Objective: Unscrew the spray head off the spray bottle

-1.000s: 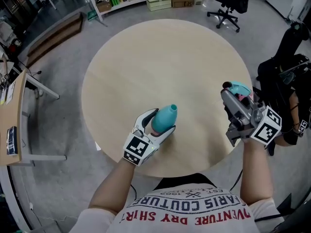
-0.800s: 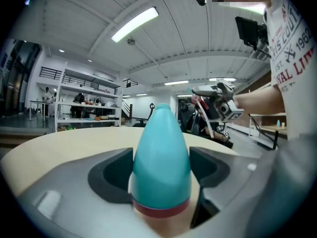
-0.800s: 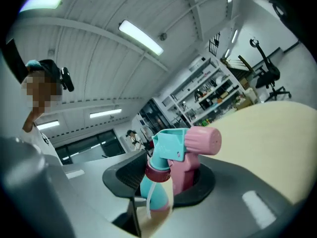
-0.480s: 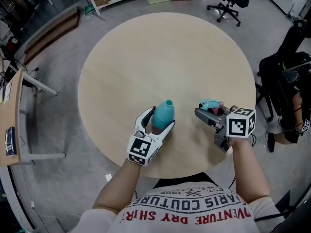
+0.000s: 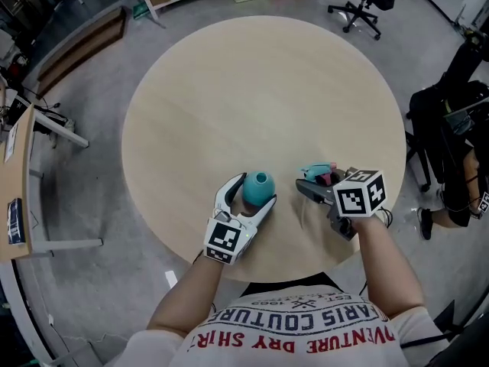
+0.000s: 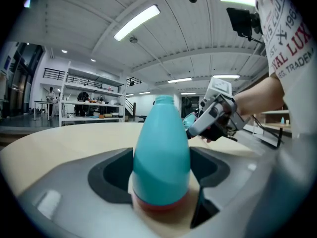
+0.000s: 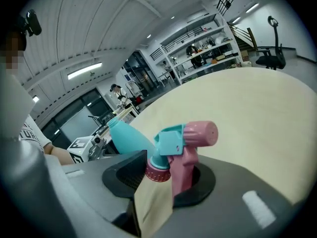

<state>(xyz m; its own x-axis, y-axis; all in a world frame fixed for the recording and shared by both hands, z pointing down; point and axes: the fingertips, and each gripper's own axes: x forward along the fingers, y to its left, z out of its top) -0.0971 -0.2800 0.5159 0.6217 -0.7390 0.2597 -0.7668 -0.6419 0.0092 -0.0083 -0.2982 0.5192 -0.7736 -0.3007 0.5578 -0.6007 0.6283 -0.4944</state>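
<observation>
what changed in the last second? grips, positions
The right gripper, shut on the detached spray head, swung in from the table's right edge and now sits just right of the bottle, not touching it. The left gripper tipped the bottle from leaning to roughly upright. Unchanged: both grips hold, nothing was let go, and the head is off the bottle.

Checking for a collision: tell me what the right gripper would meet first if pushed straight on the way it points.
With the spray head it holds, probably the teal bottle in the left gripper; depth is uncertain.
</observation>
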